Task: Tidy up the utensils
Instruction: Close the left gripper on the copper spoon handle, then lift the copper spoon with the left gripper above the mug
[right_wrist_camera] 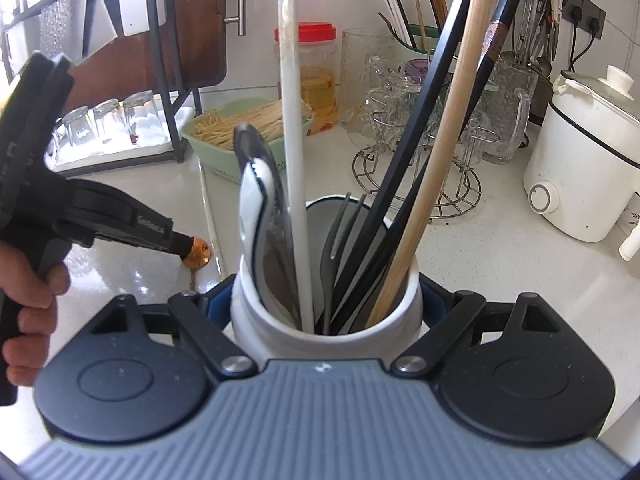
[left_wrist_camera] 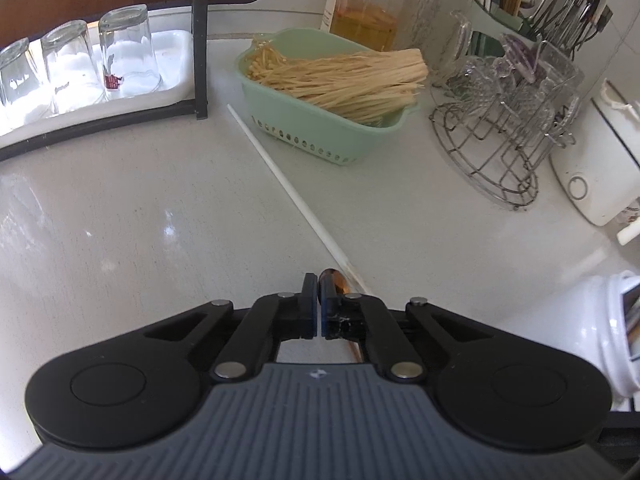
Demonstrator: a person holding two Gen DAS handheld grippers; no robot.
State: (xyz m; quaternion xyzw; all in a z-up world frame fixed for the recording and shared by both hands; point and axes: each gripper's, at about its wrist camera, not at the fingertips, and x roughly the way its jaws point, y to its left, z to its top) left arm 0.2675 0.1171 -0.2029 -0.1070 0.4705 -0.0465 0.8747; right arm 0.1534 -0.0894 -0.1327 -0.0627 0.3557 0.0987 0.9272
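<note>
At the bottom of the left wrist view, the left gripper (left_wrist_camera: 319, 285) has its fingers pressed together on the copper-coloured bowl of a small spoon (left_wrist_camera: 339, 282), which lies on the pale countertop (left_wrist_camera: 120, 220); the right wrist view shows the same pinch at its left edge, with a hand (right_wrist_camera: 28, 300) around the tool's grip. Just right of the spoon, a long white chopstick (left_wrist_camera: 288, 184) lies on the counter, running diagonally up toward the centre of the frame.

In the lower centre of the right wrist view, the right gripper (right_wrist_camera: 326, 300) clamps a white ceramic utensil crock (right_wrist_camera: 280, 332) from both sides. The crock holds a ladle (right_wrist_camera: 256, 184), a white stick (right_wrist_camera: 290, 120), a dark fork (right_wrist_camera: 340, 224), black utensils (right_wrist_camera: 424, 120) and a wooden handle (right_wrist_camera: 448, 120).

Farther back, at mid-frame, sits a mint-green basket (left_wrist_camera: 304, 136) of enoki mushrooms (left_wrist_camera: 340, 76), with a wire rack (left_wrist_camera: 492, 152) of glass mugs to its right and upturned glasses (left_wrist_camera: 124, 48) on a white tray at upper left. Behind these stand a red-lidded jar (left_wrist_camera: 368, 12) and, at upper right, a cutlery holder (left_wrist_camera: 512, 16). A white cooker (right_wrist_camera: 580, 176) sits at the right edge.
</note>
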